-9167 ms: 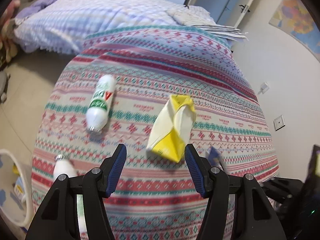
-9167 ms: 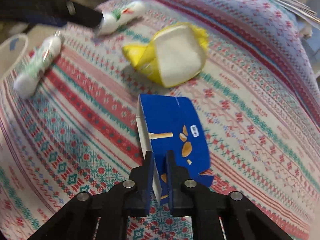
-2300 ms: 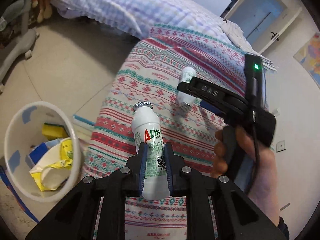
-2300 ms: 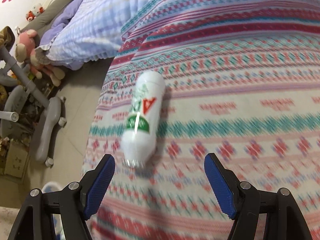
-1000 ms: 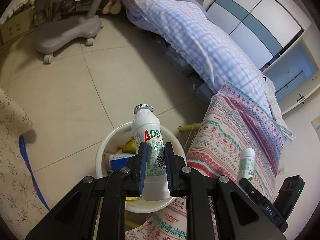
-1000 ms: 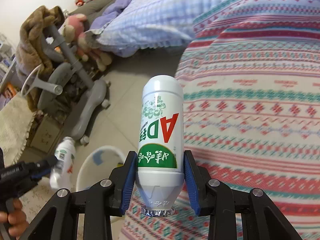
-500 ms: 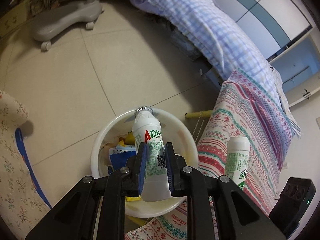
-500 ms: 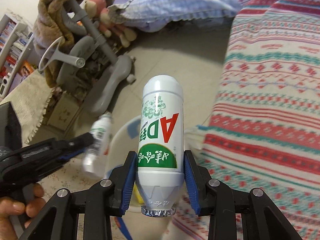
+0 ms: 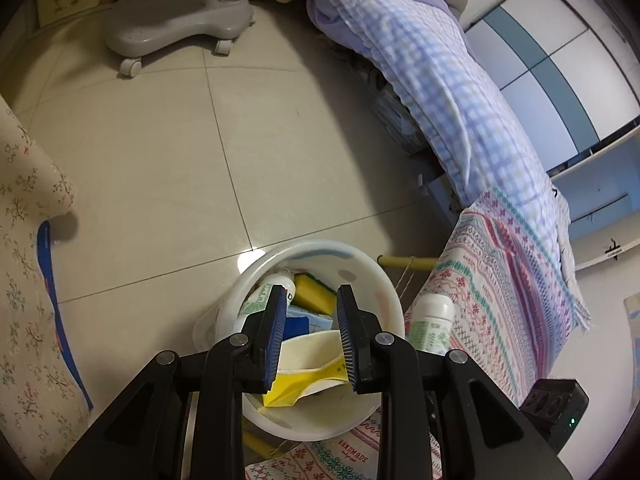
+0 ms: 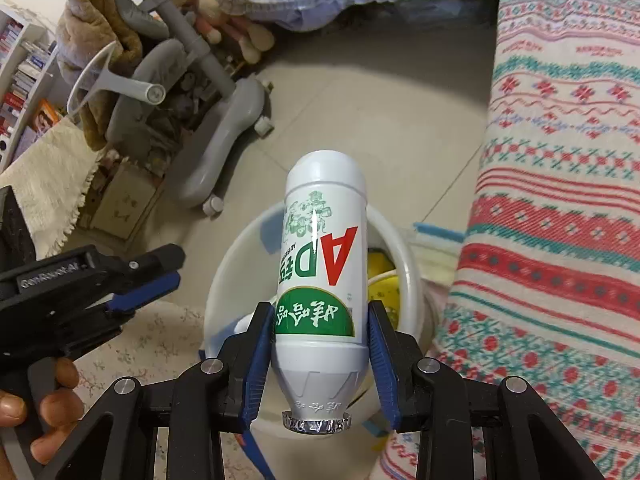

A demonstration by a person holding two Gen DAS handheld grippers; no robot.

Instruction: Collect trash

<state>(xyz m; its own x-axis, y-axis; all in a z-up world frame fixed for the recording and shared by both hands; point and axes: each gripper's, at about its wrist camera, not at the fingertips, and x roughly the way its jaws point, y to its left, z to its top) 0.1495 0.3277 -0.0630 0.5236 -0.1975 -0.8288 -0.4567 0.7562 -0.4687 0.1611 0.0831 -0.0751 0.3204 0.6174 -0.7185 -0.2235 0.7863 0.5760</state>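
Note:
My left gripper (image 9: 310,336) is open and empty just above the white bin (image 9: 384,292) on the floor. In the bin lie a white AD bottle (image 9: 266,292), a yellow carton (image 9: 304,376), a yellow sponge (image 9: 314,296) and a blue box (image 9: 296,324). My right gripper (image 10: 320,360) is shut on a second white AD bottle (image 10: 320,264), cap toward the camera, held over the bin (image 10: 228,276). That bottle also shows in the left wrist view (image 9: 430,322). The left gripper shows at the left in the right wrist view (image 10: 140,280).
The table with the patterned cloth (image 10: 560,200) stands right of the bin. A grey wheeled chair base (image 9: 176,28) and a bed with a checked quilt (image 9: 440,80) lie beyond on the tiled floor. A floral cloth (image 9: 24,280) hangs at the left.
My left gripper has opened and its bottle has dropped into the bin. My right gripper has carried its bottle from beside the table to over the bin.

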